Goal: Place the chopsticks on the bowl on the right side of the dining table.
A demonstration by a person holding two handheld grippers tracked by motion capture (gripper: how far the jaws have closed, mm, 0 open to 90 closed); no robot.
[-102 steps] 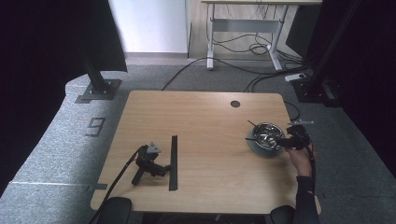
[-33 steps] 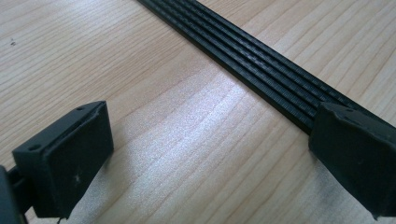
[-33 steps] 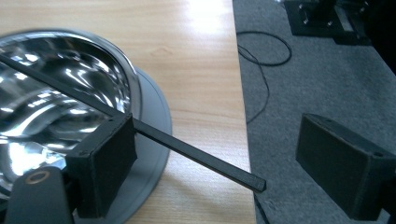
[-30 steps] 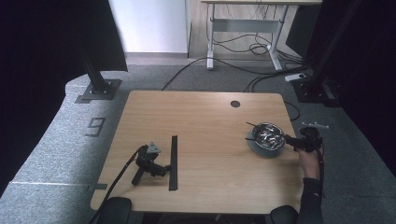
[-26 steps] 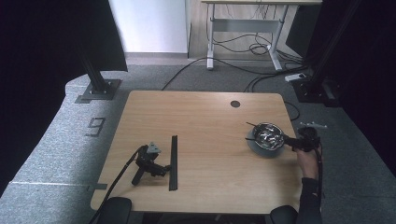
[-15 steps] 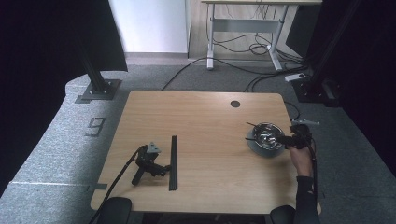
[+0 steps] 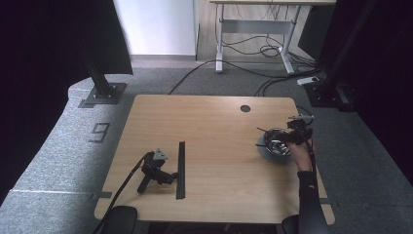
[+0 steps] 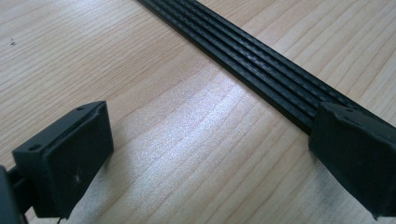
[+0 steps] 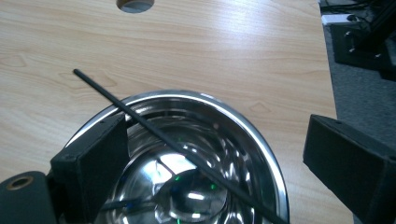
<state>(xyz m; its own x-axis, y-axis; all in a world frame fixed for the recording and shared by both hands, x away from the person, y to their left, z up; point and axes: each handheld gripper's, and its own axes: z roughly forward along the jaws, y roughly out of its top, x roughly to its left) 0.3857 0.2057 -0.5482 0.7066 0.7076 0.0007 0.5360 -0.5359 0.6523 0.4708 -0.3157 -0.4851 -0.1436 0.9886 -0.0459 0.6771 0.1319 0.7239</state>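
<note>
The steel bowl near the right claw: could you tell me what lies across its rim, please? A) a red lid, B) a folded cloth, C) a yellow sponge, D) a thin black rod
D: in the right gripper view a thin black rod slants across the steel bowl, from the table over the rim and into the shiny inside.

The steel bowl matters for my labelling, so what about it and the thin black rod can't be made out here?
- Steel bowl: its near rim is cut off by the bottom edge of the right gripper view.
- Thin black rod: its lower end runs off that same edge.
- In the high view the bowl is too small, and partly behind the right gripper, to read its contents.
</note>
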